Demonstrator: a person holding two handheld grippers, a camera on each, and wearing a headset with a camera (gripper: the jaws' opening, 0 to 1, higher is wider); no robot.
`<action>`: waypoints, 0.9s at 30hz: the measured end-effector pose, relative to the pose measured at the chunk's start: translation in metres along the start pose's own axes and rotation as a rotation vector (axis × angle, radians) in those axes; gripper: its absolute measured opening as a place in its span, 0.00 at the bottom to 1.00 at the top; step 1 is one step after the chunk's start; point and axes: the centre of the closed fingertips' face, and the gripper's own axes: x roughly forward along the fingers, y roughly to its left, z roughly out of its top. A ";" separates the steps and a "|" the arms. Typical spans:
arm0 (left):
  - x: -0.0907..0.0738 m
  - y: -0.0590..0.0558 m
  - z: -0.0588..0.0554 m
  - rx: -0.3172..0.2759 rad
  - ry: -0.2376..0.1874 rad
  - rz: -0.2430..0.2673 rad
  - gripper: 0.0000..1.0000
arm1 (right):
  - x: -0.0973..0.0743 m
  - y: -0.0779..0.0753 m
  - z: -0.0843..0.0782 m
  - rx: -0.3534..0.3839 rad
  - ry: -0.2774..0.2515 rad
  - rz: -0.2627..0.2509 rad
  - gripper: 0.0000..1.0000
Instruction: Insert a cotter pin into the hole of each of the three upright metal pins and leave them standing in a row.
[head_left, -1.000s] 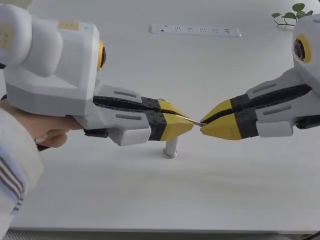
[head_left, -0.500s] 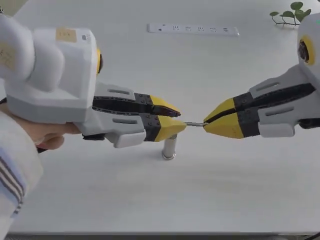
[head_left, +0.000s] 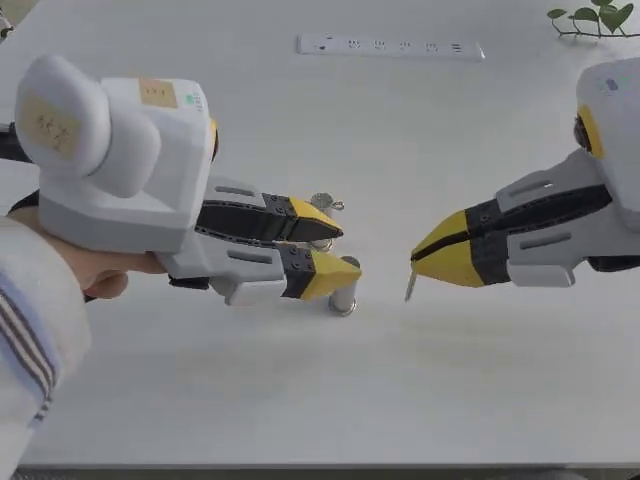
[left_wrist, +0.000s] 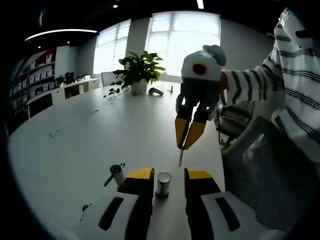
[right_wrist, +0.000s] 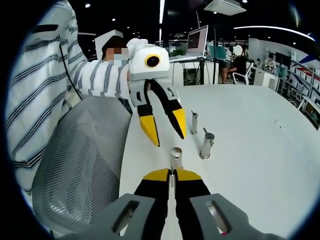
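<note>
A bare upright metal pin (head_left: 343, 301) stands on the white table between the open jaws of my left gripper (head_left: 345, 250), which touch nothing; it is the metal pin (left_wrist: 163, 183) low in the left gripper view. My right gripper (head_left: 413, 262) is shut on a thin cotter pin (head_left: 410, 288) that hangs down from its tip, a little to the right of the metal pin. The right gripper view has its shut jaws (right_wrist: 173, 174) just short of the metal pin (right_wrist: 176, 157), with the left gripper (right_wrist: 165, 125) open beyond. Two more metal pins (right_wrist: 206, 144) (right_wrist: 194, 121) stand behind; one (left_wrist: 117, 174) carries a cotter pin.
A white power strip (head_left: 390, 47) lies at the table's far edge and a small plant (head_left: 592, 18) sits at the far right corner. A mesh office chair (right_wrist: 80, 165) stands beside the table. A person's striped sleeve (head_left: 30, 340) is at the lower left.
The left gripper has opened and let go of the cotter pin. The right gripper has drawn back to the right with it, and the pin now hangs down instead of lying level.
</note>
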 end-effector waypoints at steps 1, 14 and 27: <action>0.000 0.000 -0.001 0.005 0.005 0.002 0.21 | 0.000 0.000 0.000 0.002 -0.003 -0.003 0.00; 0.016 -0.016 0.004 -0.022 -0.029 -0.051 0.22 | -0.014 -0.001 0.034 0.041 -0.143 -0.006 0.00; 0.026 -0.021 0.020 -0.040 -0.076 -0.090 0.00 | -0.024 0.002 0.053 0.045 -0.213 0.003 0.00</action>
